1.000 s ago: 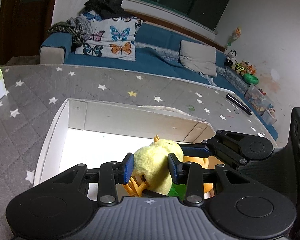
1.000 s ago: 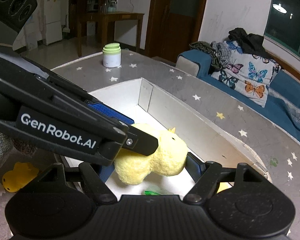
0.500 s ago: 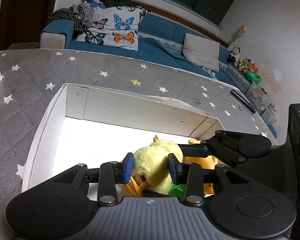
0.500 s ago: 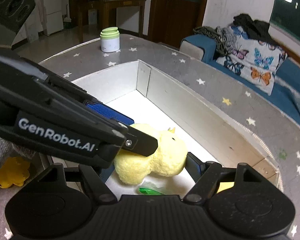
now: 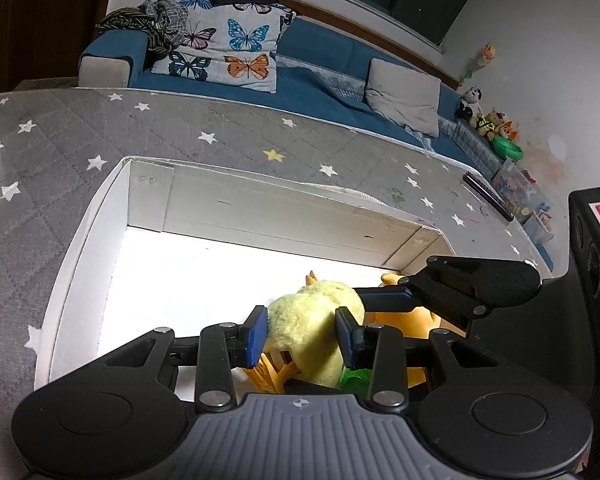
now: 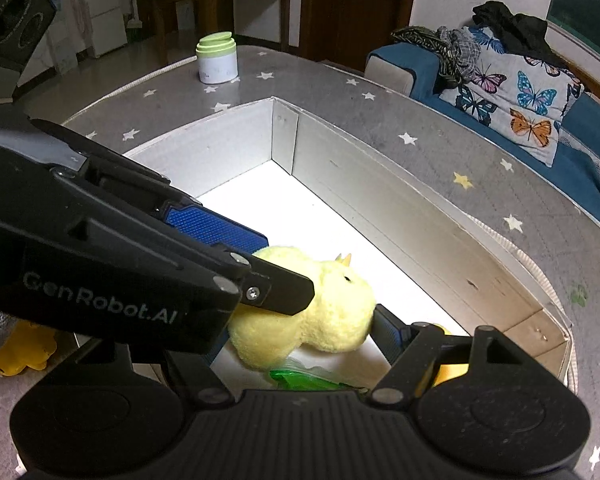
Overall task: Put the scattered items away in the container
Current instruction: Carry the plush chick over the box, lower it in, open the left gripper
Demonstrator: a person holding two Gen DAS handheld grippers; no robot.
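Note:
A fluffy yellow plush toy (image 5: 316, 320) hangs just above the floor of the white cardboard box (image 5: 260, 216). My left gripper (image 5: 300, 332) is shut on its body, blue pads pressing both sides. In the right wrist view the plush toy (image 6: 320, 316) lies lengthwise in my right gripper (image 6: 304, 332), whose right finger (image 6: 388, 332) touches the head end. The left gripper's body hides the other finger. Under the plush lie an orange toy (image 5: 412, 320), an orange plastic piece (image 5: 268, 376) and a green item (image 6: 300, 378).
The box (image 6: 380, 184) sits on a grey star-patterned table cover. A white jar with a green lid (image 6: 217, 58) stands at the far corner. A yellow toy (image 6: 20, 354) lies outside the box. A black stick (image 5: 486, 196) rests near the table edge, a black speaker (image 5: 596, 264) at the right.
Both grippers have moved together forward and lower over the box, with the plush toy fixed between them. The box floor and walls fill more of both views.

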